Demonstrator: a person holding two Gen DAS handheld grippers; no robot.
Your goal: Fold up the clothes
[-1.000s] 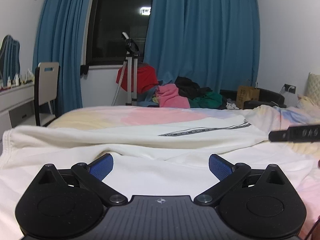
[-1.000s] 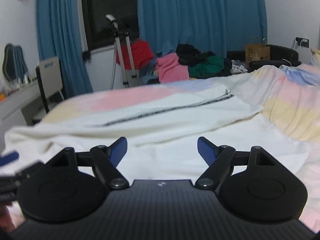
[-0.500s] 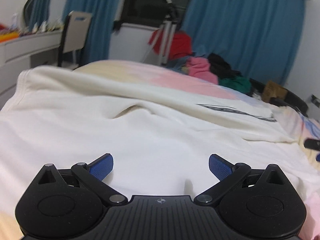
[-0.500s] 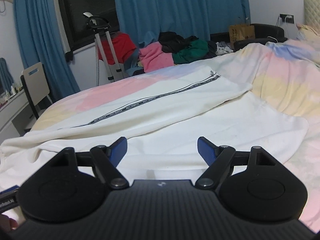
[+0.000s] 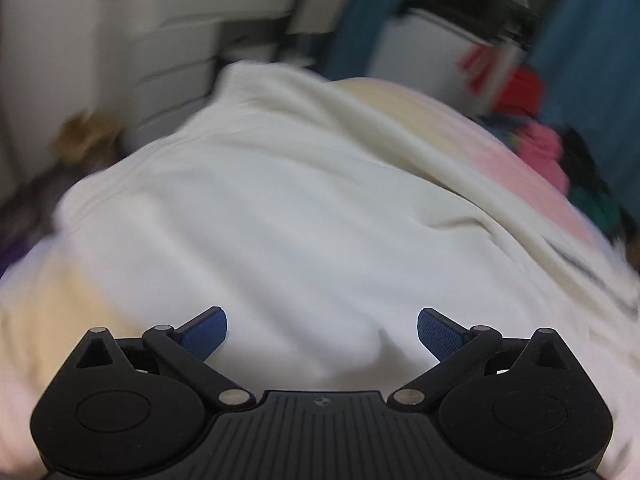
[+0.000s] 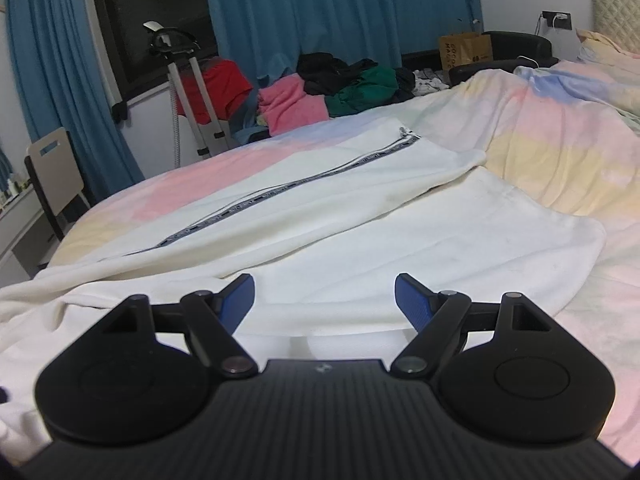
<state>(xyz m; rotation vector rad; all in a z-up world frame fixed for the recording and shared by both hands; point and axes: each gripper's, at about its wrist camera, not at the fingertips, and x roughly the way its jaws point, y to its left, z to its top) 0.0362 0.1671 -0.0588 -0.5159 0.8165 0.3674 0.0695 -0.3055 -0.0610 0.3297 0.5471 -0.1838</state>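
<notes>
Garment: one white zip-front jacket [image 6: 360, 216], soft fleecy cloth, spread across the bed [image 6: 560, 152]. Colour cream-white throughout. Dark patterned zipper tape [image 6: 280, 188] runs in a long diagonal line along the upper panel, ending at a small metal pull at its far end. Upper panel lies folded over a broader lower panel, whose rounded corner reaches toward the pastel bedding on the side away from the window. Surface shows gentle creases and one raised ridge along the fold; nearer edge bunched and rumpled toward the chair side.

Left-wrist view: heavily blurred; the same white cloth [image 5: 300, 208] fills most of the frame, with the zipper tape faint at the far edge.

Left tongs [image 5: 322, 330]: blue pads spread wide, nothing between them, poised over the jacket; contact with the cloth cannot be told.

Right tongs [image 6: 324, 294]: blue pads spread wide, nothing between them, directly over the jacket's near hem.

Surroundings: bedding in pink, yellow and blue bands; heap of coloured clothes [image 6: 332, 92] beyond the bed; blue curtains [image 6: 340, 8] behind the heap; chair [image 6: 56, 172] beside the bed.
</notes>
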